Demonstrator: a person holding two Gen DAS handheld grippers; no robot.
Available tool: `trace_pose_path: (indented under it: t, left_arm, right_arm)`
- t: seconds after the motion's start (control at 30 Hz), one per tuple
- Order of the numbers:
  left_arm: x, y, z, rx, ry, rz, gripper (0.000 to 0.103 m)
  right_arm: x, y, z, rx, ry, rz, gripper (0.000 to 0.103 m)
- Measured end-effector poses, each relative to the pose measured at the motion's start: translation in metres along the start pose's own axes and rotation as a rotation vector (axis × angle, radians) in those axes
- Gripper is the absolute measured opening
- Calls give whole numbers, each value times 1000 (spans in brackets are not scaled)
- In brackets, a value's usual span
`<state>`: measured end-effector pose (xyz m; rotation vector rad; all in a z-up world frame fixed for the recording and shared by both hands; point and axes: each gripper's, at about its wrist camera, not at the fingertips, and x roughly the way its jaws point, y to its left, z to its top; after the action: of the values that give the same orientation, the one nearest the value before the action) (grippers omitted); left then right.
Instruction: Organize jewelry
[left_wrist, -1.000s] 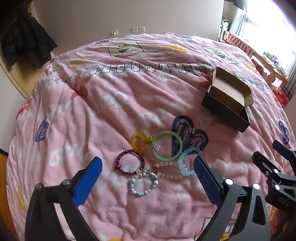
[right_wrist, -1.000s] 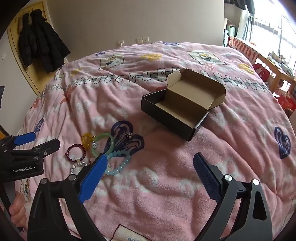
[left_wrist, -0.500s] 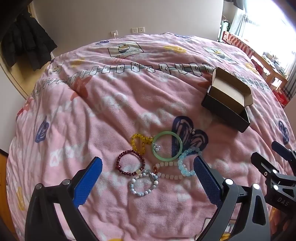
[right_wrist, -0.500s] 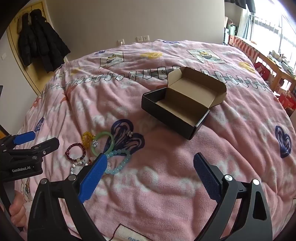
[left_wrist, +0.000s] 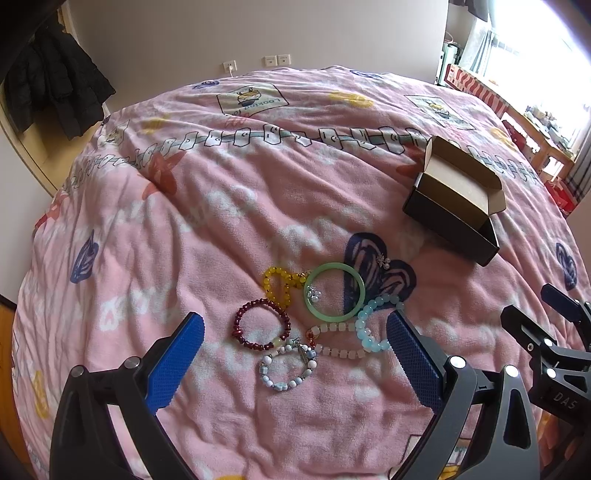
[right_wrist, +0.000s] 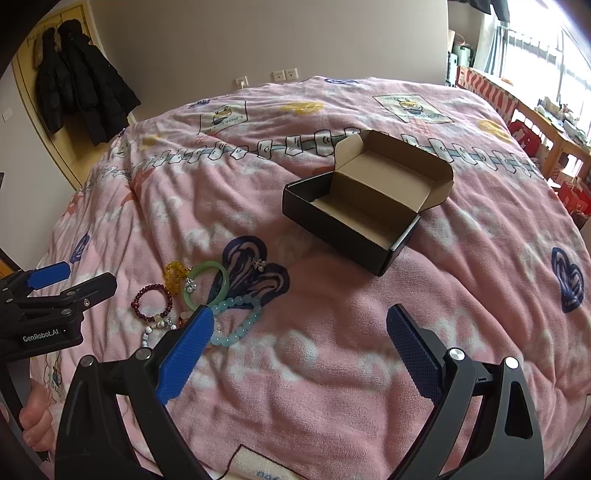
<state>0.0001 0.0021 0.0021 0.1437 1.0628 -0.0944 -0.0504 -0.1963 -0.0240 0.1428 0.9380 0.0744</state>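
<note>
Several bracelets lie in a cluster on the pink blanket: a green bangle (left_wrist: 335, 290), a yellow bead bracelet (left_wrist: 277, 284), a dark red one (left_wrist: 261, 329), a light blue one (left_wrist: 371, 326), a white-and-blue one (left_wrist: 289, 367) and a pale pink one (left_wrist: 338, 339). A small earring (left_wrist: 383, 260) lies on the blue heart print. An open black box (right_wrist: 364, 206) sits empty beyond them. My left gripper (left_wrist: 295, 354) is open, just short of the cluster. My right gripper (right_wrist: 299, 350) is open and empty, to the right of the bracelets (right_wrist: 207, 291).
The bed's pink blanket (left_wrist: 221, 206) fills both views. Dark coats (right_wrist: 85, 92) hang at the far left wall. A wooden table (right_wrist: 554, 125) and window stand at the right. The left gripper also shows in the right wrist view (right_wrist: 66, 284).
Both grippers have shifted slightly; the box sits a little higher in the right wrist view. Nothing was picked up.
</note>
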Motion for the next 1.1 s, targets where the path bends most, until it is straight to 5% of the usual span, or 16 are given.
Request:
trace_pose_path:
  t: [1.1]
  left_arm:
    - [-1,1,0,-3,-4,1,97]
  right_arm:
    - [-1,-1,-1,-6,2,-2,93]
